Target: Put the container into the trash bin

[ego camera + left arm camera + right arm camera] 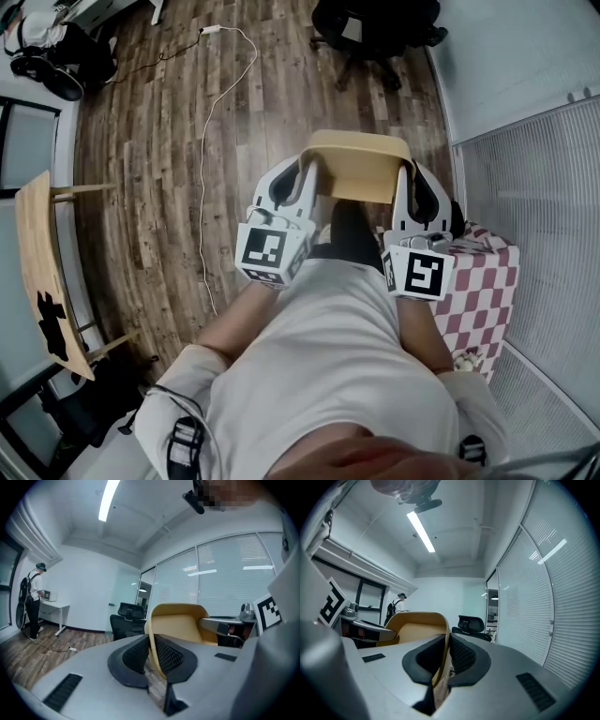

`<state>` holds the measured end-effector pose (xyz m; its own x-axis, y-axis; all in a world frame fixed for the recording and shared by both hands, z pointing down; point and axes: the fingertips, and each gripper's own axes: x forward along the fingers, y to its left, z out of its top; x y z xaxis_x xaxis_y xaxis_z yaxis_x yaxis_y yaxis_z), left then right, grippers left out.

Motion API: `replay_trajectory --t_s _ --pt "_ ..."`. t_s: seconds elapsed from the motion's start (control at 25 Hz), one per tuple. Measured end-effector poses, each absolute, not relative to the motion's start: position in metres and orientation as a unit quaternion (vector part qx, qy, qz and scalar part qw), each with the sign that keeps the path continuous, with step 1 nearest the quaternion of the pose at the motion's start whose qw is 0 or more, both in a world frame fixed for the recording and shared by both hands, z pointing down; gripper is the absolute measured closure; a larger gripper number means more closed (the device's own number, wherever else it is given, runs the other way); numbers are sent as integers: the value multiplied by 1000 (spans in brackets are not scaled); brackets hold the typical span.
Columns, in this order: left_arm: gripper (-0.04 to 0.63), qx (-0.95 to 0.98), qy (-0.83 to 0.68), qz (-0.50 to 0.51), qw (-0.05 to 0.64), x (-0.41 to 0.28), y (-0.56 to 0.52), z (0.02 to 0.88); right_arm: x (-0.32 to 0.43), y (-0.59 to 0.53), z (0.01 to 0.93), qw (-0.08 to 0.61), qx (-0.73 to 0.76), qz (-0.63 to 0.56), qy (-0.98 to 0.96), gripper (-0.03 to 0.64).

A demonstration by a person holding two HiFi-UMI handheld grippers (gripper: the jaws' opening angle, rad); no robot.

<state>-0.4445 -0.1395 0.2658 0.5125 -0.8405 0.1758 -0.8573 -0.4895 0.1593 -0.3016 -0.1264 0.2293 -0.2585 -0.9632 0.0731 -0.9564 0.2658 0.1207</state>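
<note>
Container (356, 171): tan, thin-walled open tub with rounded corners, apparently empty; held at chest height above wood floor (150, 141); left gripper (307, 173) clamped on its left rim, right gripper (405, 178) on its right rim; step, by judgement: carrying; next: locate the bin, unidentifiable here, then release both grips.

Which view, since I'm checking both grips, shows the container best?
Head view: the container shows nearly whole, pinched at each side by the left tool and right tool. Each gripper view shows one clamped wall and the inside.
</note>
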Motion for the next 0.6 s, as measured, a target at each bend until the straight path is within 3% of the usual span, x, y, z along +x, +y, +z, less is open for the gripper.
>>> replay_trajectory --t_s 0.6 --pt "541 875 -471 48 106 -406 -207 266 -264 -185 233 55 627 -18 -777 572"
